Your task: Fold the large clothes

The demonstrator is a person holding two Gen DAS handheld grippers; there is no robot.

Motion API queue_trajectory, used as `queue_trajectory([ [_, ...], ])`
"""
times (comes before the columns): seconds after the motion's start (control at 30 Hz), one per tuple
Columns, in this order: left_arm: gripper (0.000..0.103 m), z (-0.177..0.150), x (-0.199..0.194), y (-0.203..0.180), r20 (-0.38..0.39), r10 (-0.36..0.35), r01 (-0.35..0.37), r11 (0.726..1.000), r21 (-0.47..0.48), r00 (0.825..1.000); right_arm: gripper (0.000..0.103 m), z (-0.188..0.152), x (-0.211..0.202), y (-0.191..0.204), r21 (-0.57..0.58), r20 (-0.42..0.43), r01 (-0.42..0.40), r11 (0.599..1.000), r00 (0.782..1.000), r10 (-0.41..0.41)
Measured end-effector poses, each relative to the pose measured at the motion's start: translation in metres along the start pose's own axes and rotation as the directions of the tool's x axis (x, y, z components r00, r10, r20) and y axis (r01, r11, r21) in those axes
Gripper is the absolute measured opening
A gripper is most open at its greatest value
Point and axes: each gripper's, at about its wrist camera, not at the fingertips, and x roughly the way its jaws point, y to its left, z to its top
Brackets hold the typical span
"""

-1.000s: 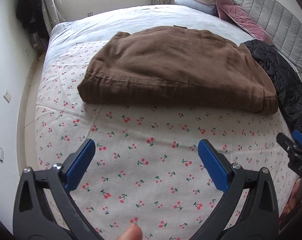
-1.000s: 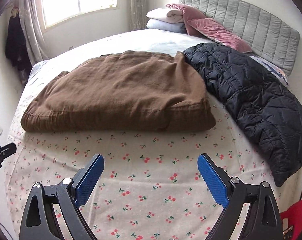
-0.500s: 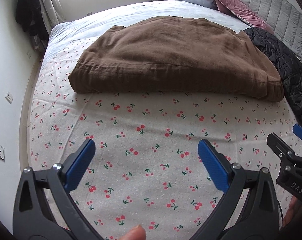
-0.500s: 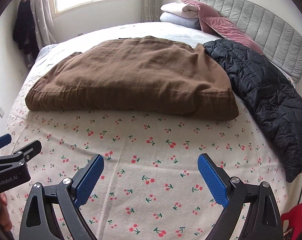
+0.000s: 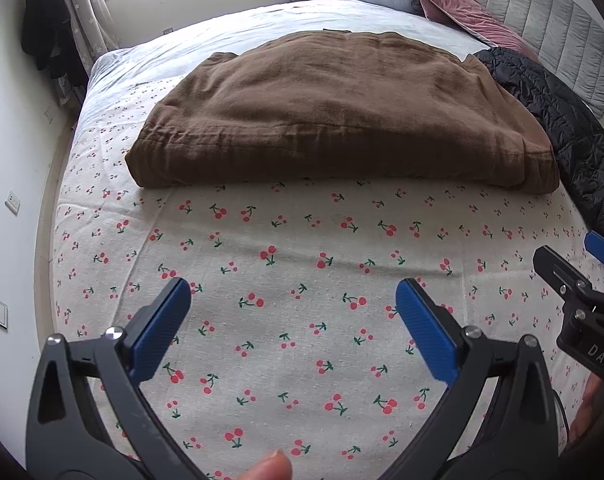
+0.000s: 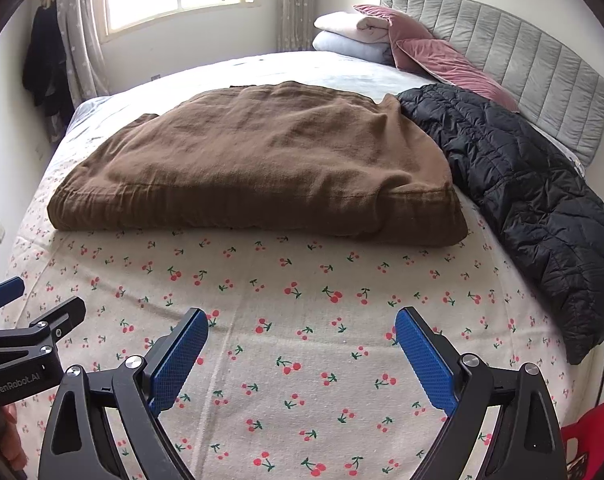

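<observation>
Fingers: both pairs spread wide and empty; left gripper (image 5: 292, 332) and right gripper (image 6: 300, 360) hover side by side over the bare cherry-print sheet (image 6: 302, 312), well short of any cloth.
Brown garment (image 6: 258, 172): lies folded into a broad thick pad across the middle of the bed, its near hem toward the grippers.
Handling, as a judgement: soft, limp, bulky rather than heavy; layers will likely sag and slide apart if lifted by one point.
Where to grip: the two near corners, left (image 5: 142, 164) and right (image 6: 449, 228), pinching all layers at the stitched hem.
Black quilted jacket (image 6: 521, 200): right of the brown garment, touching its far right edge; looks slick and puffy.
Beyond: pink pillows (image 6: 433, 56), folded bedding (image 6: 353, 34), grey headboard (image 6: 521, 68).
</observation>
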Motion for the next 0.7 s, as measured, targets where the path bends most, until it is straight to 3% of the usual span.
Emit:
queue_trajectory([
  [0.7, 0.102, -0.0004, -0.0017, -0.0002, 0.001, -0.014, 0.014, 1.000, 0.002, 1.000, 0.096, -0.0003, 0.0024, 0.0008, 0.000, 0.000, 0.005, 1.000, 1.000, -0.005],
])
